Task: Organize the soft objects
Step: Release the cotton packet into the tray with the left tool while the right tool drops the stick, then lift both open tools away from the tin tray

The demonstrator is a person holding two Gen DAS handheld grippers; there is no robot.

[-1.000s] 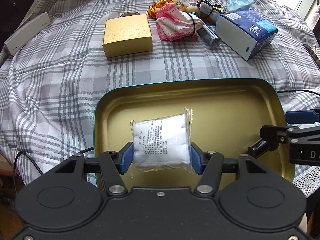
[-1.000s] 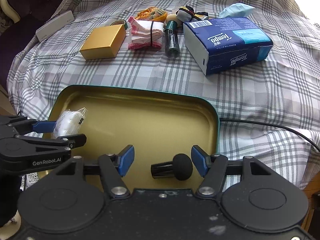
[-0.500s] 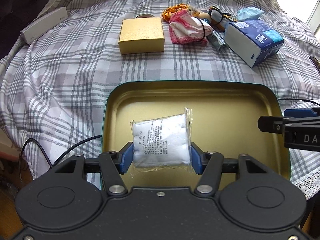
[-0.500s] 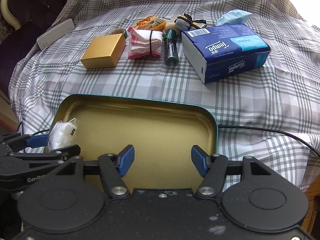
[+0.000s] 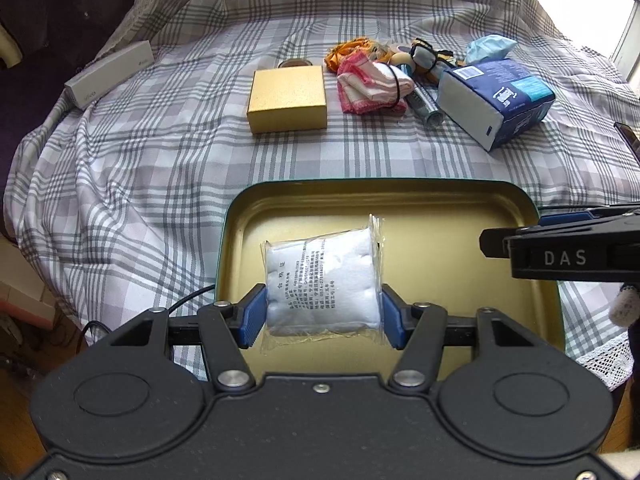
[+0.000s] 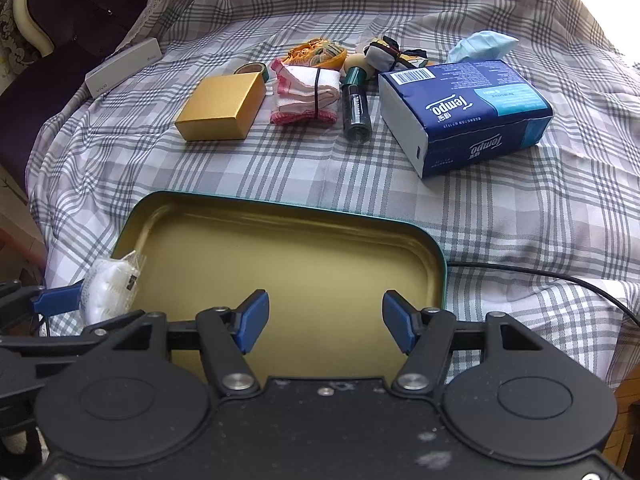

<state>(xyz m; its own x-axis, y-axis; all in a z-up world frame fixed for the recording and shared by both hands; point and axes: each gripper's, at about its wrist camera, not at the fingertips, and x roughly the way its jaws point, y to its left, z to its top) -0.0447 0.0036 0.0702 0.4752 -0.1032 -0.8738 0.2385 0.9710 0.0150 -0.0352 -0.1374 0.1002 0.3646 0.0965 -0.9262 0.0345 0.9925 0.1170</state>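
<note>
My left gripper (image 5: 323,316) is shut on a white cotton pad packet (image 5: 323,280) in clear wrap, held above the near left part of the gold tray (image 5: 440,216). The packet also shows in the right wrist view (image 6: 110,290), beside the tray's (image 6: 304,248) left rim. My right gripper (image 6: 325,322) is open and empty over the tray's near edge; it also shows at the right of the left wrist view (image 5: 560,248). A pink-and-white cloth bundle (image 6: 306,96), an orange cloth (image 6: 316,50) and a blue face mask (image 6: 482,44) lie at the back.
On the plaid cover lie a gold box (image 6: 222,106), a blue Tempo tissue pack (image 6: 466,110), a green bottle (image 6: 356,110), a tape roll (image 6: 252,69) and a white box (image 6: 124,66) at far left. A black cable (image 6: 540,276) runs right of the tray.
Both grippers have risen and drawn back from the tray. The black round-headed object seen between the right gripper's fingers a second ago is out of view. The left keeps its hold on the packet.
</note>
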